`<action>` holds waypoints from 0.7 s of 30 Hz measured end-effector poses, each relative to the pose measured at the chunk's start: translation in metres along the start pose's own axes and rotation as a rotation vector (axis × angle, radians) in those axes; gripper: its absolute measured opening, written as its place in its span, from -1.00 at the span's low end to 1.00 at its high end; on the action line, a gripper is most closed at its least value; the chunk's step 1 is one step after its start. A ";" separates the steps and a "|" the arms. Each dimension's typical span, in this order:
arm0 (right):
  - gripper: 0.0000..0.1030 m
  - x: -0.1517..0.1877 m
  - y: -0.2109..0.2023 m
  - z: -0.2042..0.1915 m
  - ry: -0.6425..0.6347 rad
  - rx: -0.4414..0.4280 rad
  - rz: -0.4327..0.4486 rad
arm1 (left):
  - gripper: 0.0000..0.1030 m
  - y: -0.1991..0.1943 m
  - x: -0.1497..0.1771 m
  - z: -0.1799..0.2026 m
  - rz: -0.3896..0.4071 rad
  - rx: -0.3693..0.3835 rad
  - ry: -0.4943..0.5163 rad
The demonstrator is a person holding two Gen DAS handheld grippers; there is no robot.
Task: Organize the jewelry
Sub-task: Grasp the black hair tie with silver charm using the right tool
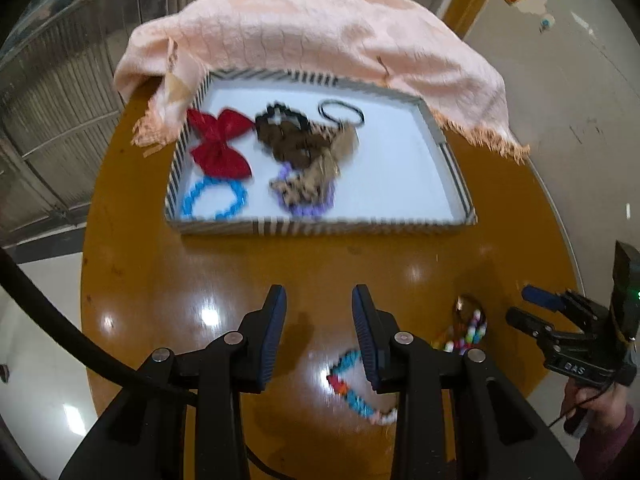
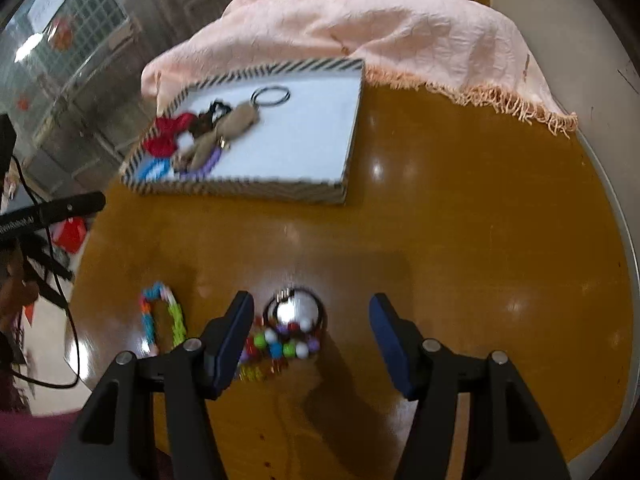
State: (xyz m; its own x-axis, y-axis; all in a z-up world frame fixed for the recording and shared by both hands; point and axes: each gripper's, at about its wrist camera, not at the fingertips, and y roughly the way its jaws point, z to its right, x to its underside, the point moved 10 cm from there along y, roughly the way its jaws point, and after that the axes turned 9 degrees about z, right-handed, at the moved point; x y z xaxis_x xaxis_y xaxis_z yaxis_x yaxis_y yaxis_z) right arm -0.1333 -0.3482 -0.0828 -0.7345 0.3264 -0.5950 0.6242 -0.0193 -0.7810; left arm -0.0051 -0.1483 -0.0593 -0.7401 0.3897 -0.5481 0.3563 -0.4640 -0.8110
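A striped tray (image 1: 320, 227) (image 2: 240, 190) with a white floor stands on the round wooden table. In it lie a red bow (image 1: 218, 144), a brown scrunchie (image 1: 288, 136), a black hair tie (image 1: 340, 112) (image 2: 271, 95), a blue bead bracelet (image 1: 214, 200) and a purple bracelet (image 1: 308, 206) under a leopard bow. My left gripper (image 1: 319, 300) is open above a turquoise bead bracelet (image 1: 352, 392) (image 2: 160, 320). My right gripper (image 2: 312, 306) (image 1: 532, 304) is open over a multicoloured bead bracelet (image 2: 280, 346) (image 1: 468, 332) and a thin black ring (image 2: 294, 308).
A peach fringed cloth (image 1: 304, 32) (image 2: 380, 24) drapes over the table's far side, behind the tray. The wooden table (image 1: 168, 288) (image 2: 480, 240) has a curved edge on the left and right. A black cable (image 1: 52, 320) runs at the left.
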 end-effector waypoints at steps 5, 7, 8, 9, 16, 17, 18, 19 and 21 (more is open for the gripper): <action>-0.08 0.015 0.013 -0.008 -0.072 0.020 -0.041 | -0.65 0.001 0.026 0.001 -0.039 0.009 0.000; -0.15 0.018 0.018 -0.008 -0.071 0.026 -0.051 | -0.65 0.001 0.033 0.001 -0.049 0.008 0.002; -0.18 0.018 0.020 -0.007 -0.069 0.032 -0.055 | -0.65 0.001 0.036 0.001 -0.053 0.008 0.001; -0.23 0.018 0.022 -0.006 -0.065 0.036 -0.059 | -0.65 0.001 0.040 0.002 -0.057 0.010 -0.001; -0.49 0.015 0.043 -0.001 -0.063 0.048 -0.087 | -0.65 0.004 0.050 0.005 -0.078 0.013 -0.007; -0.50 0.015 0.046 -0.002 -0.084 0.060 -0.094 | -0.65 0.004 0.050 0.005 -0.076 0.012 -0.004; -0.52 0.016 0.048 -0.003 -0.102 0.076 -0.102 | -0.65 0.004 0.051 0.006 -0.075 0.011 -0.004; -0.56 0.018 0.050 -0.004 -0.115 0.086 -0.109 | -0.65 0.004 0.050 0.005 -0.077 0.014 -0.008; -0.64 0.020 0.052 -0.007 -0.155 0.108 -0.109 | -0.65 0.006 0.053 0.006 -0.087 0.019 -0.016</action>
State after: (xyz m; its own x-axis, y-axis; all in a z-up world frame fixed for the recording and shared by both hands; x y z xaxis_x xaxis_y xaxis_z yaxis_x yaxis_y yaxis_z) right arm -0.1138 -0.3360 -0.1340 -0.8336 0.1832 -0.5211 0.5125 -0.0953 -0.8534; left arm -0.0453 -0.1348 -0.0915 -0.7769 0.4164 -0.4724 0.2798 -0.4438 -0.8513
